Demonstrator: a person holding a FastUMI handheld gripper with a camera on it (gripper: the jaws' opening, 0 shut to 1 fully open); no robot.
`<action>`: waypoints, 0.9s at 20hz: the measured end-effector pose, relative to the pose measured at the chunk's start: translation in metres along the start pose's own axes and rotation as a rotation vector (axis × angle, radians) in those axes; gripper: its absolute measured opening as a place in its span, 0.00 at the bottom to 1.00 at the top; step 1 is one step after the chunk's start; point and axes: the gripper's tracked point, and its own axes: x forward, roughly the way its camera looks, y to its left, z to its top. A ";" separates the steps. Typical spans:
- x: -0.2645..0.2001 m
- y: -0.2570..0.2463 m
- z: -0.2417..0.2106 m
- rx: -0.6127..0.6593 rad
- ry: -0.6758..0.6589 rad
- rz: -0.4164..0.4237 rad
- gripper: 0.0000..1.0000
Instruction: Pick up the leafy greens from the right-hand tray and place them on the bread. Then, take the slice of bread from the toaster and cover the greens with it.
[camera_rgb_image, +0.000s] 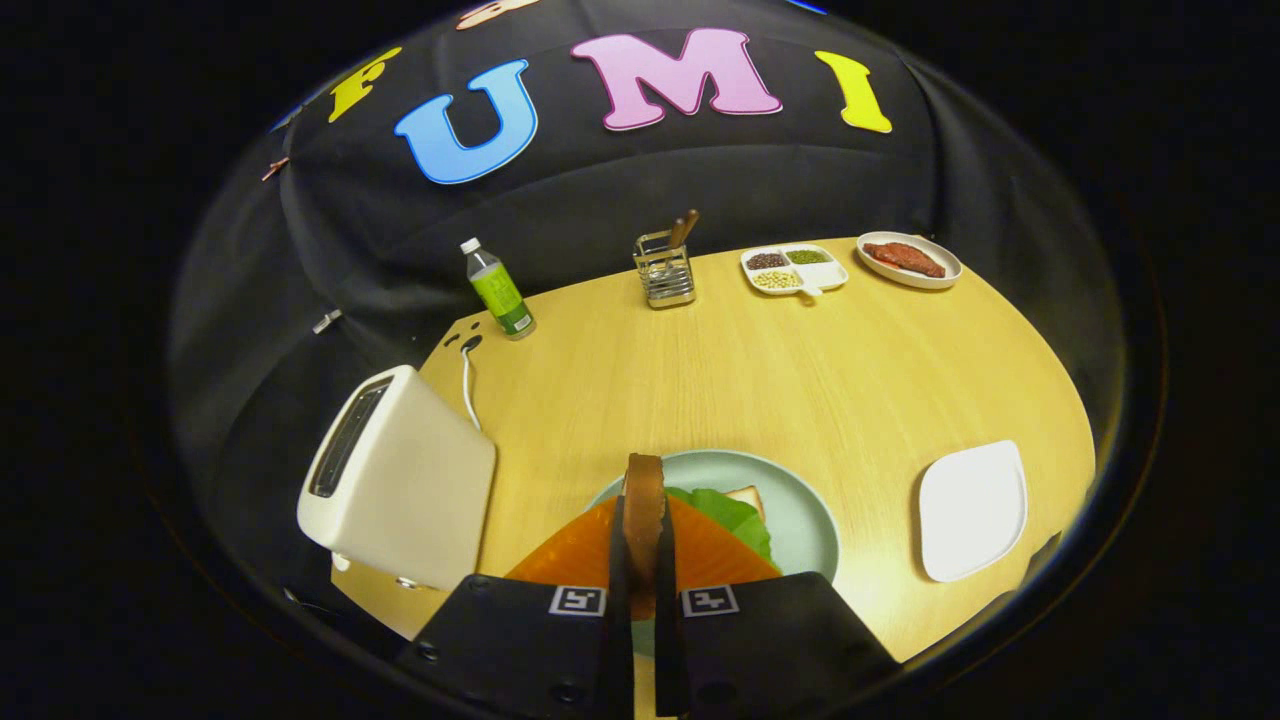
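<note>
My gripper (642, 545) is shut on a slice of toasted bread (644, 505), held edge-on and upright between both fingers, its brown crust sticking up beyond the fingertips. Just ahead and below lies a pale green plate (800, 500) carrying the leafy greens (730, 512) laid over a bread slice (748, 494), whose corner peeks out behind the leaves. To the left of the fingers stands the white toaster (400, 480), its slot dark. A white tray (972, 510) lies to the right of the plate.
At the table's far edge stand a green bottle (498, 288), a wire utensil holder (666, 268), a divided dish of beans (793, 268) and a plate with meat (908, 259). The toaster's white cord (467, 385) runs toward the back.
</note>
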 end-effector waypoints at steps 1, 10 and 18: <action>0.003 -0.007 -0.003 -0.020 0.000 -0.019 0.13; 0.035 -0.053 -0.042 -0.213 0.057 -0.145 0.13; 0.034 -0.077 -0.036 -0.311 0.064 -0.246 0.65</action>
